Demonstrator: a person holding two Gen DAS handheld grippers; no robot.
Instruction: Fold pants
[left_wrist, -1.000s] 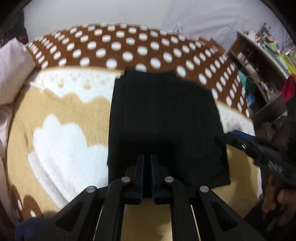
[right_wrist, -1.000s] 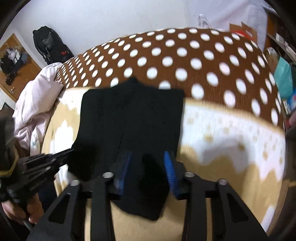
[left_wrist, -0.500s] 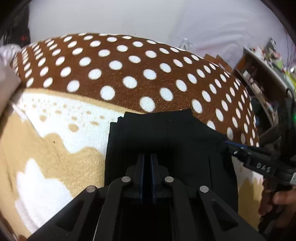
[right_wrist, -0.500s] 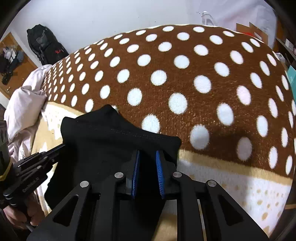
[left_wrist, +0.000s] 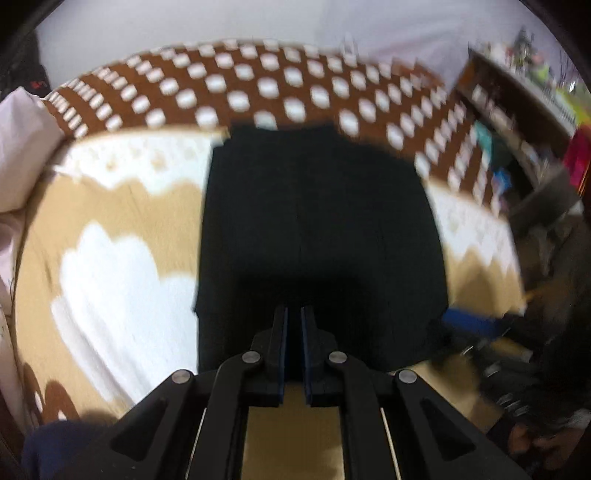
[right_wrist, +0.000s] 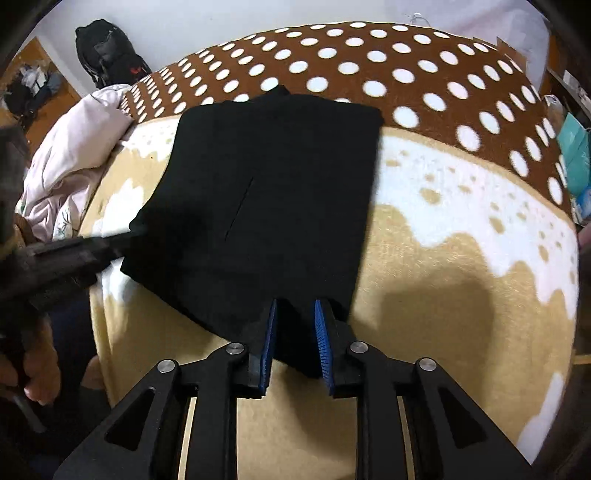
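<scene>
Black pants (right_wrist: 266, 192) lie folded flat mid-blanket (right_wrist: 461, 280). Right tool (right_wrist: 293, 332), jaws just opening, straddles their six-o'clock corner unpinched; left tool (left_wrist: 293, 347) is closed, empty, likely for smoothing.

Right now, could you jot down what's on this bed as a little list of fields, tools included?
Garment: black pants, folded into a flat rectangle
Surface: blanket, tan and white, brown band with white dots
Left gripper: shut, at the pants' near edge
Right gripper: jaws just opening, near corner of pants between them
Beside: pale bedding
</scene>
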